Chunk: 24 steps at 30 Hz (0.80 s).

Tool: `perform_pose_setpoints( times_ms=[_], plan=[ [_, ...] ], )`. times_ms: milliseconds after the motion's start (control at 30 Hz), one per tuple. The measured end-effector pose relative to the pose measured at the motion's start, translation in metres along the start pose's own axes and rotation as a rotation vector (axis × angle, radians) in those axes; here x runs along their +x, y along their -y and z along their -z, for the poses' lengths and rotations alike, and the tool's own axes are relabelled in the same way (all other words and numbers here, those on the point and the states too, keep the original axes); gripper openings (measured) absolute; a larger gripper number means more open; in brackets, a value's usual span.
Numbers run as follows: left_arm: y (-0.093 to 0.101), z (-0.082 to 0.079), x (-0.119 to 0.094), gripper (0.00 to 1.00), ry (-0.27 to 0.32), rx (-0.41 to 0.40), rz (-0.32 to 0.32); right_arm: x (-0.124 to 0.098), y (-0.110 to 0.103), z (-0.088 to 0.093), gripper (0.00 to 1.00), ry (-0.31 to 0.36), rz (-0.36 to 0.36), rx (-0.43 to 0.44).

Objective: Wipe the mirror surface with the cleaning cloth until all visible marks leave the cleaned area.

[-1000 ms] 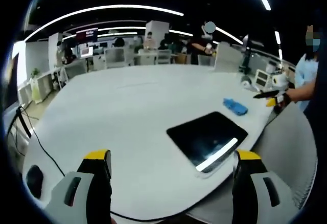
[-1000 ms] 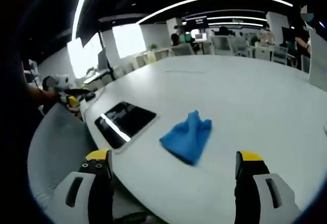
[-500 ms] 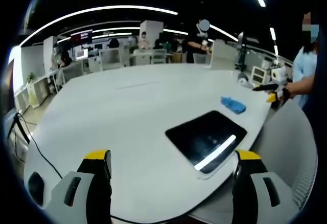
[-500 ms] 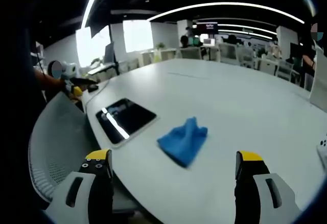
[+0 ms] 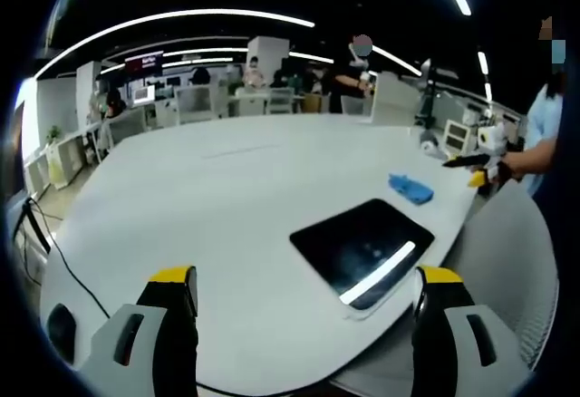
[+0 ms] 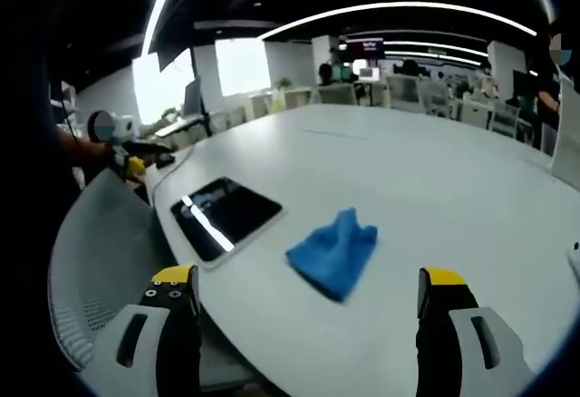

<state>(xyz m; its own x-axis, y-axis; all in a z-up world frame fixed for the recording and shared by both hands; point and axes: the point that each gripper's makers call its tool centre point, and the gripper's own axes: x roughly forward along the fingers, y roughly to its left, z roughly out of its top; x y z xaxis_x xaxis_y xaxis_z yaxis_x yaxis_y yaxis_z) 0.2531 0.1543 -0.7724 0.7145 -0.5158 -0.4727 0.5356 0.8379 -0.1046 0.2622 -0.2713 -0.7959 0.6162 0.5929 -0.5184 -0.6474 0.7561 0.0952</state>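
A: What is different from a moment ago?

B: Very little on the desk (image 5: 227, 198) itself. Both views have drifted slightly, which is the hands moving, not the things. In the right gripper view the cleaning cloth (image 6: 333, 250) now sits a touch nearer the middle between the jaws than it did half a second back, so the right gripper (image 6: 308, 324) looks to be lining up on it. The wipe itself has not begun.

A: And the tools?

B: The right gripper's jaws stand wide apart with nothing between them. The left gripper (image 5: 304, 324) is the same, spread wide and empty, well back from the mirror (image 5: 362, 245).

A: Where do the task's things lie?

B: The mirror lies flat at the desk's near edge, beside a grey mesh chair (image 6: 100, 270). The cloth is crumpled on the desk just beside the mirror's far short end, apart from it.

A: Which way does the mirror run?

B: Its long axis follows that desk edge, pointing toward the cloth. A bright strip of ceiling light reflects along its outer long side.
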Motion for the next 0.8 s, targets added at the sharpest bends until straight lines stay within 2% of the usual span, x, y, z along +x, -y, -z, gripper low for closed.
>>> perform_pose_setpoints(
  times_ms=[200,800],
  plan=[
    [0.0009,0.0005,0.0007,1.0,-0.004,-0.006,0.001,0.0009,-0.0037,-0.0044,1.0,0.019,0.0,-0.011],
    [-0.0022,0.0034,-0.0013,1.0,-0.019,-0.011,-0.005,0.0075,-0.0057,-0.0009,1.0,-0.005,-0.002,0.004]
  ],
)
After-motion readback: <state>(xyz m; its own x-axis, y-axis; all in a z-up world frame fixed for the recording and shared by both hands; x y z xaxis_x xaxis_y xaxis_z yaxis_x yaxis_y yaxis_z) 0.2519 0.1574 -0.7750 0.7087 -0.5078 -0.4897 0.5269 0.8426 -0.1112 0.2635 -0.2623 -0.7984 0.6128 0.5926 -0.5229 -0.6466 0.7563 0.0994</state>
